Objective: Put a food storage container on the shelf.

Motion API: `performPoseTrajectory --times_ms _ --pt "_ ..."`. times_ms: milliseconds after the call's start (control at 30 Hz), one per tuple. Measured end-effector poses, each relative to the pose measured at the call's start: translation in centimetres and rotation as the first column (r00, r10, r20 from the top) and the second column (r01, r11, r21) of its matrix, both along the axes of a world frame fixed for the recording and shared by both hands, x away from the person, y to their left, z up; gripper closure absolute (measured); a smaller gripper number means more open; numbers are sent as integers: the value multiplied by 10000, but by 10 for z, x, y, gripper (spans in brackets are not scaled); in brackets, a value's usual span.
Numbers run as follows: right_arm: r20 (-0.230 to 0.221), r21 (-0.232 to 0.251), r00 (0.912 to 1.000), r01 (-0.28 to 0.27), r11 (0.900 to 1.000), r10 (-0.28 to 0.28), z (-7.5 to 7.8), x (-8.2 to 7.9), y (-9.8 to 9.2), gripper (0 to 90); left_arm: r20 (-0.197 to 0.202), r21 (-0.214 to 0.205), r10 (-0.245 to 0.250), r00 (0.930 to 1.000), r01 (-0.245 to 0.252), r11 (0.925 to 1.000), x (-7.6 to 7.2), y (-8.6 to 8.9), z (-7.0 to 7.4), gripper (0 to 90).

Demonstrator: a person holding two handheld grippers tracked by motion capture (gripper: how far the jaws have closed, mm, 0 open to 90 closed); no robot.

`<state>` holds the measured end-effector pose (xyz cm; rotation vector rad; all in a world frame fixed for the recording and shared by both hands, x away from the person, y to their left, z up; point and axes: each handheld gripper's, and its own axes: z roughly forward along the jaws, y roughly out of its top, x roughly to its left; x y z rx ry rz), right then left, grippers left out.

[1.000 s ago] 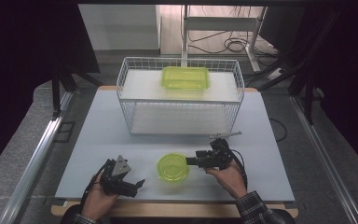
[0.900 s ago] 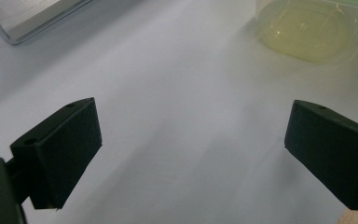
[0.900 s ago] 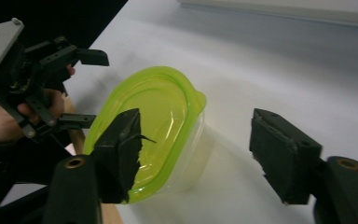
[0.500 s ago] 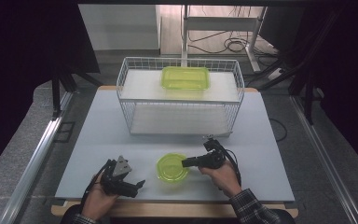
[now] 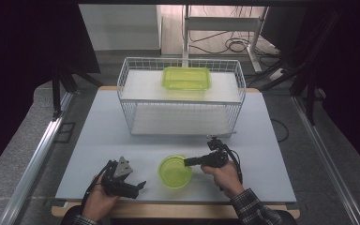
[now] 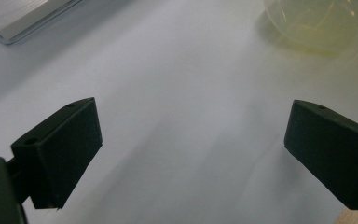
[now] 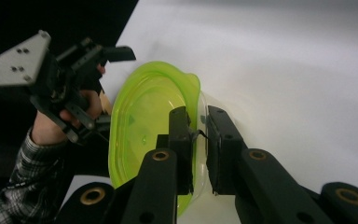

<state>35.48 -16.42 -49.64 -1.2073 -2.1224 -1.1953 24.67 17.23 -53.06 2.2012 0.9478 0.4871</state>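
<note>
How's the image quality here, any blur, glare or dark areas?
High view: table evenly lit, surroundings dark. Left gripper view: soft focus, the green bowl washed out at top right, faint shadows by the jaws. Right gripper view: bowl rim sharp, black background at upper left.

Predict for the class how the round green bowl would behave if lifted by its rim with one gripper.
The round green bowl looks thin and see-through, so it is probably light and may flex. The right gripper pinches only one side of the rim, so the bowl will likely hang tilted. Its glossy plastic could slip between the jaws.
</note>
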Motion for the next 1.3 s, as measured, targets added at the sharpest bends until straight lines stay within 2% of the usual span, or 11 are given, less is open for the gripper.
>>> performPoseTrajectory --times_ms 267,500,733,1000,1300 --pt "124 454 9989 452 9979 -458 11 4 -14 811 -101 -187 74 9999 -76 9998 1 1 1 39" --pt "467 733 9939 959 9927 -994 26 7 -25 811 -117 -289 112 9999 -115 9995 1 2 1 39" --pt "687 1071 9895 1196 9870 -1273 41 11 -32 811 -131 -298 84 9999 -88 9995 1 2 1 38" --pt "928 1415 9841 1379 9803 -1518 64 16 -39 811 -160 -364 52 9999 -58 9993 1 2 1 38" --pt "1252 1808 9760 1543 9714 -1783 98 26 -44 812 -188 -322 6 9998 -12 9995 1 1 1 38"
